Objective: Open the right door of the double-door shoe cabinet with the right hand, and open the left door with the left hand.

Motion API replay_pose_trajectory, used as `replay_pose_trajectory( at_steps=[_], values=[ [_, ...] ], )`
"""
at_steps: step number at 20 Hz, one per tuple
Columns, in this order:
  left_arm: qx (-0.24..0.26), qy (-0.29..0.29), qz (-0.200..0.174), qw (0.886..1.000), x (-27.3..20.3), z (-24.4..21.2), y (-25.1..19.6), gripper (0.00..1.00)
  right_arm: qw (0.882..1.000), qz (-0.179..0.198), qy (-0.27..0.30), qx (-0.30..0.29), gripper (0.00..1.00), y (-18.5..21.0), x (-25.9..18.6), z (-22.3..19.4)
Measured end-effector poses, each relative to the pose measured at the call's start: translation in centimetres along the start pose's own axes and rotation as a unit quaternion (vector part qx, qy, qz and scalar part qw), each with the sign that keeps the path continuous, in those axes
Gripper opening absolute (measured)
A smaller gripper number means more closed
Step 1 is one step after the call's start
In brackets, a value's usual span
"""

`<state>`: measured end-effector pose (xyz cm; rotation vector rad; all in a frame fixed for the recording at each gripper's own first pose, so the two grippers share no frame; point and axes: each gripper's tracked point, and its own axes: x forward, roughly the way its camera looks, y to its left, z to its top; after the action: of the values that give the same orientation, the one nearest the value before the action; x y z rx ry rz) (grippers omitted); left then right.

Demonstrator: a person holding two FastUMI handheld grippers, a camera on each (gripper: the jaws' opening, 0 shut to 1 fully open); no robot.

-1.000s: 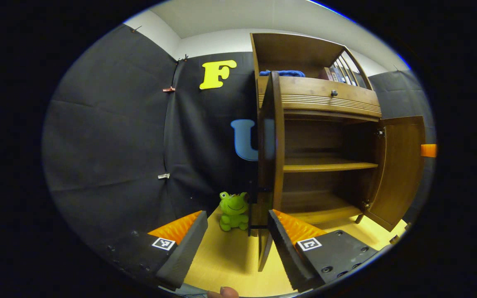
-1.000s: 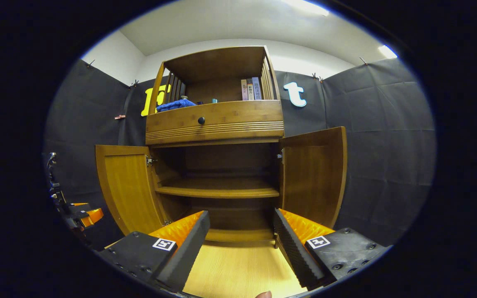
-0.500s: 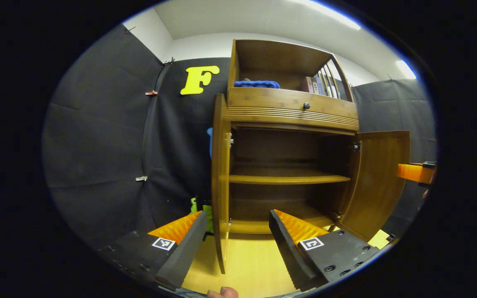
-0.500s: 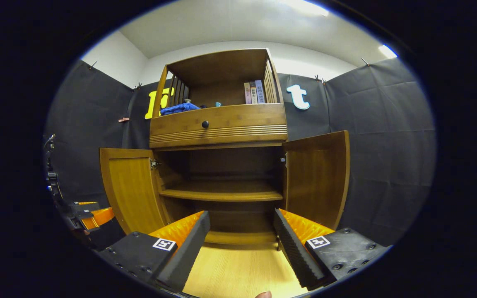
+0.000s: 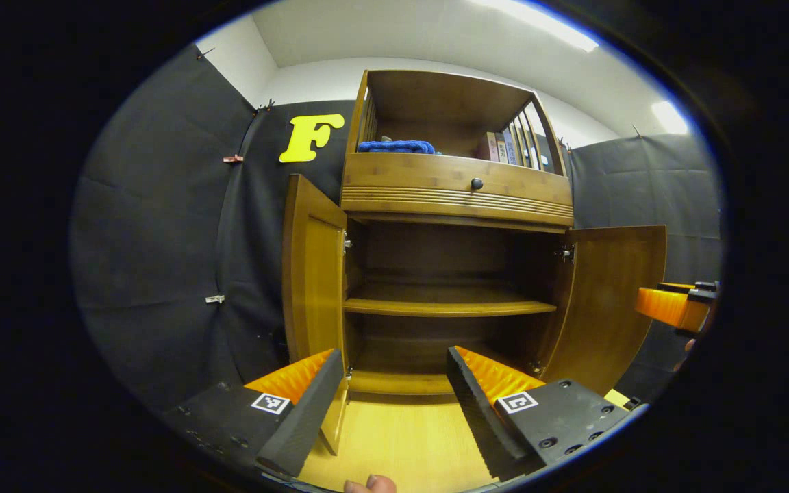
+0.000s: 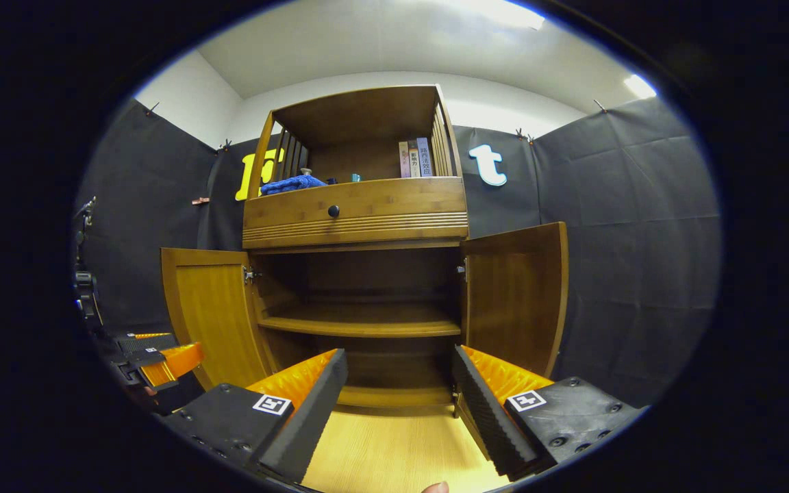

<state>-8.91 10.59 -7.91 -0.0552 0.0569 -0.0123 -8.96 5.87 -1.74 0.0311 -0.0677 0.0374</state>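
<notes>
**Both cabinet doors stand open, both claws empty**

Left gripper view: the left gripper (image 5: 387, 397) is spread wide and grips nothing. The brown wooden double-door shoe cabinet (image 5: 456, 198) stands straight ahead on the pale wooden floor (image 5: 401, 445). Its tall left door (image 5: 312, 274) is swung outward on upright hinges, just ahead and slightly left of the claw, apart from both fingers. The right door (image 5: 614, 301) hangs open on the far side, and the right gripper (image 5: 675, 308) sits beyond its outer edge.

Right gripper view: the right gripper (image 6: 394, 404) is likewise spread and empty, facing the cabinet's bare middle shelf (image 6: 360, 325). The right door is ahead and right of it, untouched; the left door lies ahead and left, with the left gripper near its lower outer edge.

Each door lies nearer its own hand, and judging by their swing, the task looks finished.
</notes>
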Motion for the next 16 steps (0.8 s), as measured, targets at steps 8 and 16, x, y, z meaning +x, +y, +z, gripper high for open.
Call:
replay_pose_trajectory(
  at_steps=[8,16],
  values=[
    [-0.005,-0.007,-0.008,1.000,-0.1,0.4,-1.2,0.93,1.000,-0.008,0.000,-0.004,1.00,-0.4,-0.1,-0.2],
    [0.007,-0.011,-0.011,1.000,-0.2,0.5,-1.6,0.95,1.000,-0.015,0.002,-0.003,0.98,-0.8,-0.2,-0.5]
  ],
)
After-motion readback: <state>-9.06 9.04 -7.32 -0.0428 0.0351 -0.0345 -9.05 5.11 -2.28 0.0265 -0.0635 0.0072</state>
